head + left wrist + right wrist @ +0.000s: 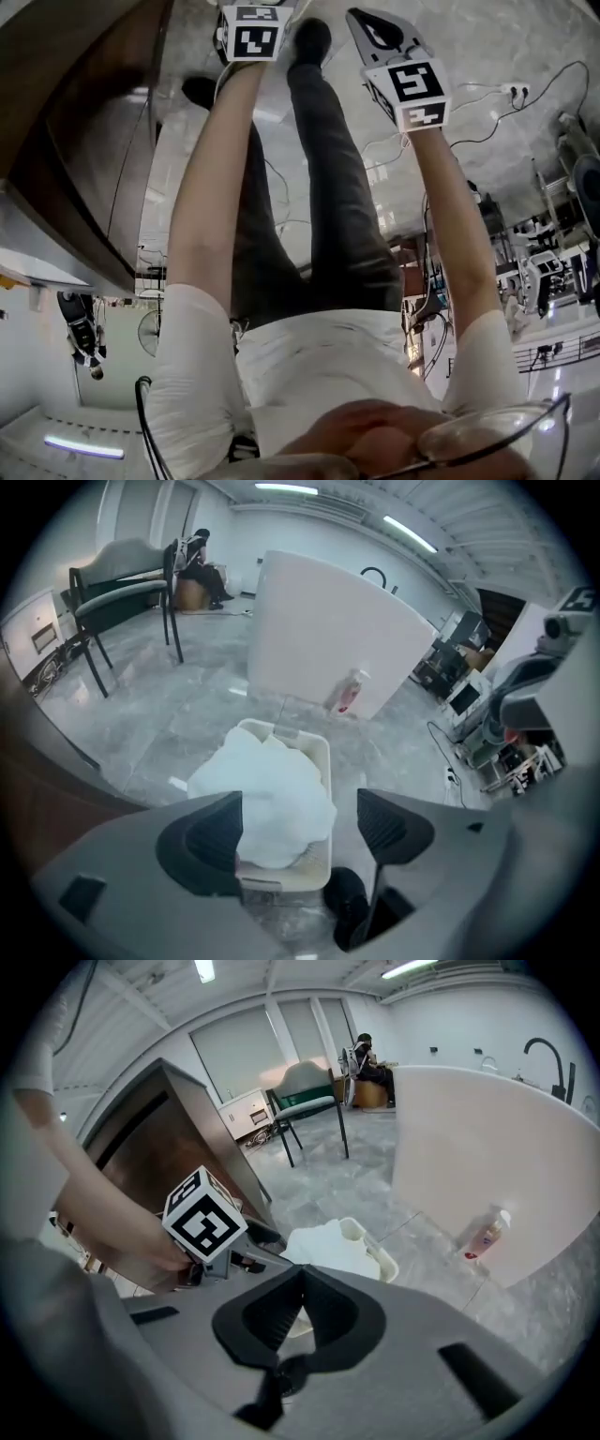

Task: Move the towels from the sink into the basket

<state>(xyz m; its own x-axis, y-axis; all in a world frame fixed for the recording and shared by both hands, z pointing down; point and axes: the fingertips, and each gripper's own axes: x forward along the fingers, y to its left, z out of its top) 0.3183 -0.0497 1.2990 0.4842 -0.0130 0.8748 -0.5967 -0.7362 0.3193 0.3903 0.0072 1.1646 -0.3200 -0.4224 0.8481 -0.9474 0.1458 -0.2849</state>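
With the white towels (272,794) heaped in the basket (324,752) on the floor, the left claw (300,822), jaws wide and gripping nothing, should lift straight off so no cloth snags (my guess), both arms hanging down, claws aimed steeply floorward, the right claw (304,1274) pinched shut and empty.

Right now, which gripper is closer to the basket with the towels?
Left. The left gripper hangs just above the basket, jaws open over the towels. The right gripper sits farther back, shut, with the basket out ahead of it.
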